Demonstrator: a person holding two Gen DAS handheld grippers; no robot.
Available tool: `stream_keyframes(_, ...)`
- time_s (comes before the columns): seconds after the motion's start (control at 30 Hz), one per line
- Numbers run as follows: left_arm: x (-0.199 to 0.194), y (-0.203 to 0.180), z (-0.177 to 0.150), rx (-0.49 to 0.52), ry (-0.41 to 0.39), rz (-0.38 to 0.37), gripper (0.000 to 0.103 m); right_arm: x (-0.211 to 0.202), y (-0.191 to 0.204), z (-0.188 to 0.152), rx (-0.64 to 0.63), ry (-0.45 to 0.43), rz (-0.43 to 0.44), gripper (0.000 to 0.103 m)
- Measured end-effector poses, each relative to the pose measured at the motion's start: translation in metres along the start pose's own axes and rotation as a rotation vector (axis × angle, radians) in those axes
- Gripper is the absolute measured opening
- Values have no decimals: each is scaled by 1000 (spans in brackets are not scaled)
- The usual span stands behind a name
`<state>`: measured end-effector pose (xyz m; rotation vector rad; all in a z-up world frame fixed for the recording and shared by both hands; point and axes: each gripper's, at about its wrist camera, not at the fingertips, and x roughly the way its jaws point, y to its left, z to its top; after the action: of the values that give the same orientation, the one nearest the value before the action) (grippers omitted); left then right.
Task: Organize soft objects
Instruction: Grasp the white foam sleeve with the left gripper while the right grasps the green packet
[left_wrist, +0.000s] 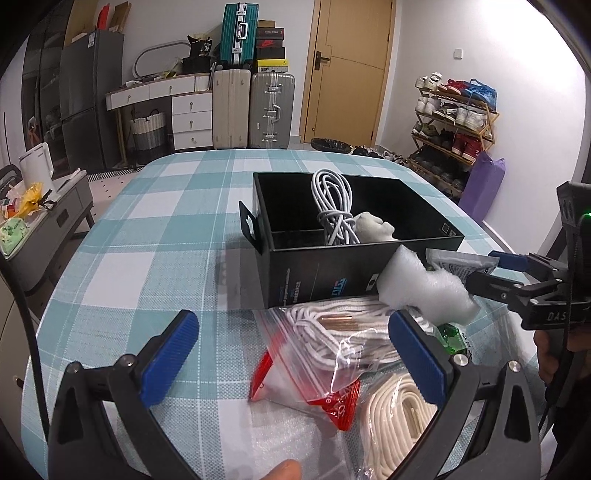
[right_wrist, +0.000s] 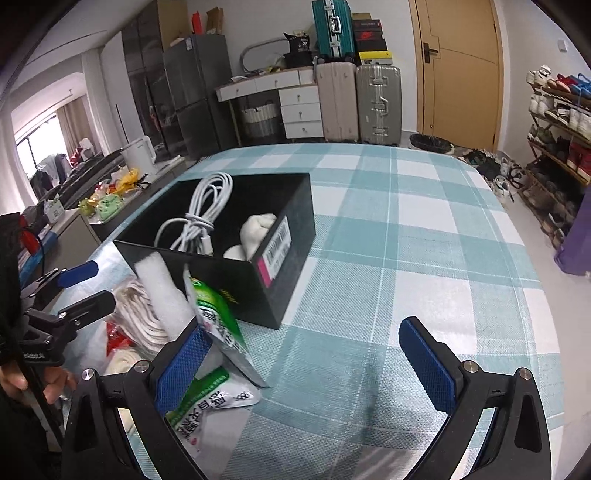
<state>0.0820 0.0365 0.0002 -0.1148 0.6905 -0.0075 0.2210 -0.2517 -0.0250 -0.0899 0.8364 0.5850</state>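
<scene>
Behind the table with its teal and white checked cloth there is a wooden door, shut. Left of the door stand two suitcases side by side, with a green suitcase and shoe boxes stacked on top. A shoe rack full of shoes stands at the right wall, and a purple bag is beside it on the floor.

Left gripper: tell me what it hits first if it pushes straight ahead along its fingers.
Most likely the zip bag of white cord lying between the open fingers of the left gripper. Beyond it stands the black box. Depth is hard to judge in this fisheye view.
</scene>
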Motion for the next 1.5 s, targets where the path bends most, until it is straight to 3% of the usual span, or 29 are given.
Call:
stream_keyframes(0.27, -1, -2, -1, 10, 6, -8, 103, 10, 5, -3, -1, 34, 25, 102)
stream_keyframes(0.37, -1, -3, 0, 14, 8, -9, 103, 10, 6, -3, 2, 29, 39, 97)
stream_keyframes(0.43, 0, -4, 0, 15, 13, -11, 103, 10, 6, -3, 5, 28, 63, 86)
stream_keyframes(0.67, 1, -5, 1, 17, 22, -15, 103, 13, 6, -4, 45, 38, 173, 67)
stream_keyframes(0.73, 1, -6, 1, 19, 23, -13, 103, 14, 7, -4, 48, 46, 199, 56)
stream_keyframes(0.93, 1, -6, 0, 20, 22, -19, 103, 14, 13, -4, 32, 39, 252, 31)
stream_keyframes(1.1, 2, -9, 1, 16, 28, -34, 103, 11, 22, -5, -19, 34, 269, 17)
stream_keyframes(1.5, 3, -37, 11, 65, 28, -127, 103, 4, 28, -8, -69, 12, 255, 11)
